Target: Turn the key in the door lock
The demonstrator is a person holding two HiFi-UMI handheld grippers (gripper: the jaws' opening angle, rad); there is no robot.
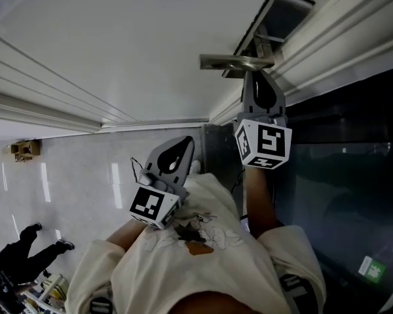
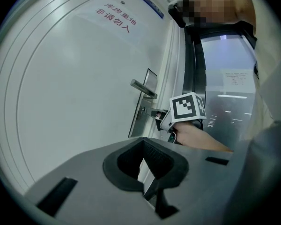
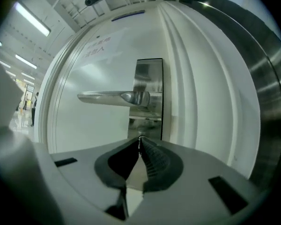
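Observation:
A white door carries a steel lever handle [image 1: 232,62] [image 3: 112,97] on a tall steel lock plate [image 3: 149,78]. My right gripper [image 1: 254,74] [image 3: 139,139] points level at the plate just under the handle. Its jaws are pinched together at the tips, right against the keyhole. A small bright piece of the key [image 3: 140,136] shows between the tips, and the rest of it is hidden. The left gripper view shows the right gripper [image 2: 161,118] pressed to the plate. My left gripper [image 1: 187,142] [image 2: 143,142] hangs back near my chest, shut and empty.
To the right of the door frame stands a dark glass panel [image 1: 354,175]. A sign in red characters [image 2: 114,18] is stuck high on the door. On the shiny floor at the left lie a small cardboard box [image 1: 25,149] and a distant person [image 1: 26,250].

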